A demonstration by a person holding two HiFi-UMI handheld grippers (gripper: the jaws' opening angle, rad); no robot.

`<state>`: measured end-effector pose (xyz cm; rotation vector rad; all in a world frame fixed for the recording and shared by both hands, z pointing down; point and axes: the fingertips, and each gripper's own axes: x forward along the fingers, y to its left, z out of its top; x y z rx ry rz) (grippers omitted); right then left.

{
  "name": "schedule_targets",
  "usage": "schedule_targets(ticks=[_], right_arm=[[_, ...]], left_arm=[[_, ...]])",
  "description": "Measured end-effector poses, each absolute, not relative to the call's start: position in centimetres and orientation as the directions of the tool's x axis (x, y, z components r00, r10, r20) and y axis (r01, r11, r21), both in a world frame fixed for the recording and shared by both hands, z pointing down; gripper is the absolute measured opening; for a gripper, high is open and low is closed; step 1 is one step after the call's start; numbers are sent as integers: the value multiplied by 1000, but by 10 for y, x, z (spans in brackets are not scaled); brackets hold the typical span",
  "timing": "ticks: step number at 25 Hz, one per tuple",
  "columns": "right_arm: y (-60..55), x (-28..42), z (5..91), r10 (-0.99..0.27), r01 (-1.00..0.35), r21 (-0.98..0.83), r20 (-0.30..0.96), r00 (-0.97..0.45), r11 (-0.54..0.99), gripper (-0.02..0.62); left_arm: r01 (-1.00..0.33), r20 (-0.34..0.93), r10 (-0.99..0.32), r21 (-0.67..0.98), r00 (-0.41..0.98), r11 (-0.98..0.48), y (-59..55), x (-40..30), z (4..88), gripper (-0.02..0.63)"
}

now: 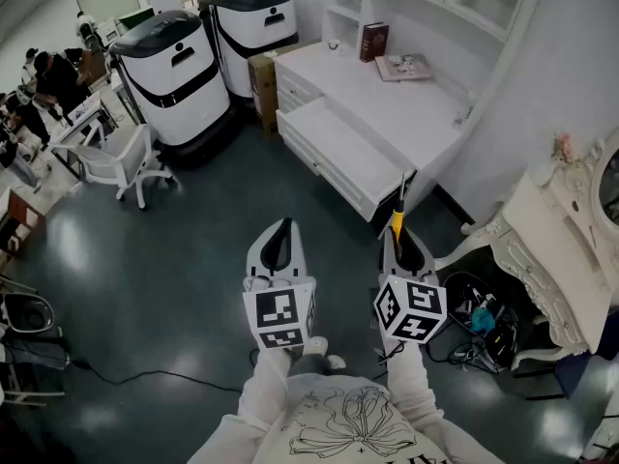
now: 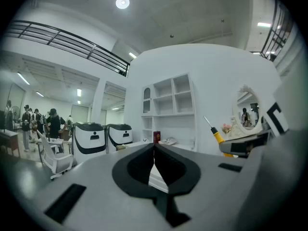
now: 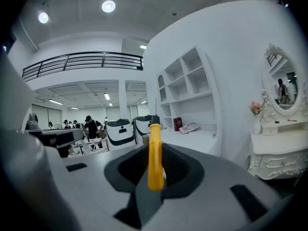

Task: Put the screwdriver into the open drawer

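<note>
My right gripper (image 1: 401, 246) is shut on a screwdriver (image 1: 397, 218) with a yellow handle, and its thin shaft points up and ahead toward the desk. In the right gripper view the yellow screwdriver (image 3: 155, 158) stands upright between the pads of that right gripper (image 3: 155, 150). The open drawer (image 1: 334, 148) juts out of the white desk (image 1: 397, 104), a short way ahead of the tool's tip. Beside it, my left gripper (image 1: 280, 246) hangs over the dark floor. In its own view the left gripper (image 2: 154, 148) is shut with nothing in it, and the screwdriver (image 2: 217, 134) shows at the right.
Two white-and-black machines (image 1: 174, 75) (image 1: 256, 22) and a cardboard box (image 1: 261, 80) stand left of the desk. A white chair (image 1: 116, 158) is further left. A red book (image 1: 373, 41) stands on the desk. An ornate white dressing table (image 1: 551, 249) and floor cables (image 1: 479, 322) lie at the right.
</note>
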<state>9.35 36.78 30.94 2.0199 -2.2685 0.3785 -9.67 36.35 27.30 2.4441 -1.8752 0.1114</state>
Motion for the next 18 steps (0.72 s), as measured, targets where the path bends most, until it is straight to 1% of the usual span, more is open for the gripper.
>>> schedule_targets(ticks=[11, 18], right_arm=[[353, 93, 314, -965, -988, -122, 231, -125, 99, 80], [332, 94, 319, -968, -987, -141, 230, -104, 73, 80]], left_arm=[[-965, 96, -960, 5, 261, -262, 348, -98, 276, 6], [-962, 97, -957, 5, 272, -273, 326, -103, 281, 6]])
